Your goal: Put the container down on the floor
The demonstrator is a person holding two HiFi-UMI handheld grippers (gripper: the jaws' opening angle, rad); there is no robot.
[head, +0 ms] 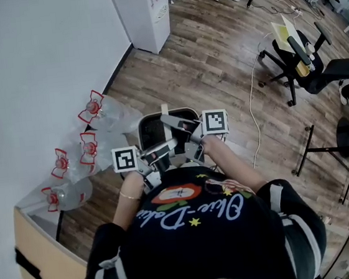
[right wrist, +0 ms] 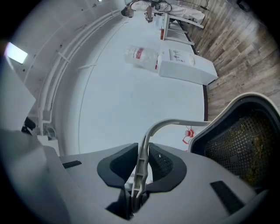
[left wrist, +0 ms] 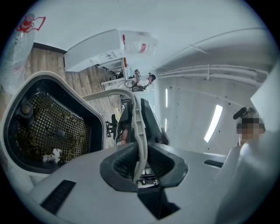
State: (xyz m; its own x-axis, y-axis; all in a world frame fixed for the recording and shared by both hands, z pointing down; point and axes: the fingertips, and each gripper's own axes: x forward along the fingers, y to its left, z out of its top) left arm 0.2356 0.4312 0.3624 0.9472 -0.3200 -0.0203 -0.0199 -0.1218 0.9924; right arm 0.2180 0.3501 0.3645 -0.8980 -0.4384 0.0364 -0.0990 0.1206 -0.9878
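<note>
The container (head: 153,129) is a white-rimmed bin with a black mesh inside, and bits of debris lie in the mesh (left wrist: 54,131). It hangs by its thin white handle (head: 174,126) just in front of the person, over the wooden floor. My left gripper (head: 162,151) is shut on the handle (left wrist: 139,131), pads pressed on both sides. My right gripper (head: 185,133) is shut on the same handle (right wrist: 141,159) from the other side. The bin's rim (right wrist: 227,114) shows at the right of the right gripper view. Its height above the floor is unclear.
Several empty plastic bottles with red handles (head: 87,114) lie along the white wall at the left. A cardboard box (head: 40,254) stands at the lower left, a white cabinet (head: 144,14) at the back. An office chair (head: 303,58), a black stand (head: 326,150) and a white cable (head: 255,108) are to the right.
</note>
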